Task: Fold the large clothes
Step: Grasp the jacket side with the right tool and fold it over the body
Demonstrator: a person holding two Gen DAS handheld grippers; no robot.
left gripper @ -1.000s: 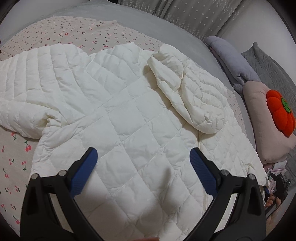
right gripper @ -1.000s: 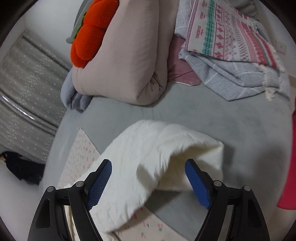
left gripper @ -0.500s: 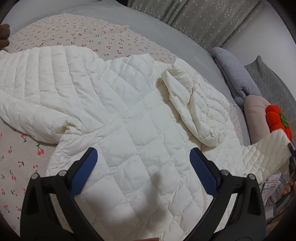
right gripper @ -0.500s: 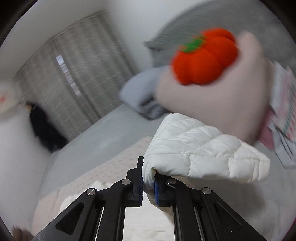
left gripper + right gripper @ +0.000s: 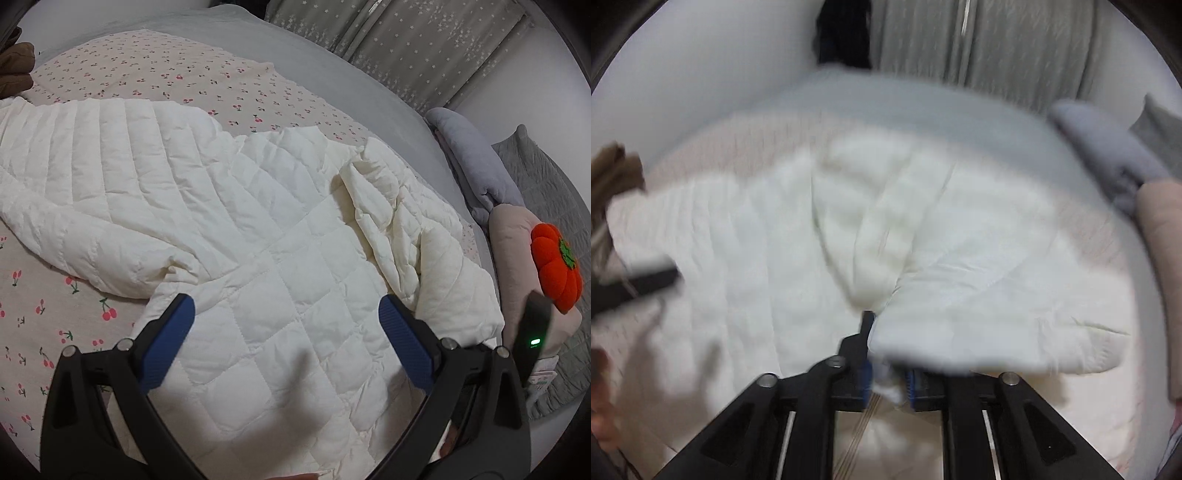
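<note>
- The big white quilted padded jacket (image 5: 258,229) is lying spread on the bed with the cherry-print sheet (image 5: 155,70), back side up; one sleeve is stretching far to the left, probably to be folded in afterwards.
- The left tongs (image 5: 286,332) are hanging above the lower part of the jacket with the blue pads spread wide and gripping nothing; I judge they are waiting to press or take the cloth.
- The right tongs (image 5: 888,384) are pressed together and pinching the white cuff of the right sleeve (image 5: 979,325), lifting it over the body, it seems for folding inward.
- Only the blurred right view is showing this pinch; the sharp left view is showing the whole layout and the orange pumpkin-shaped cushion (image 5: 557,266) at the right.
</note>
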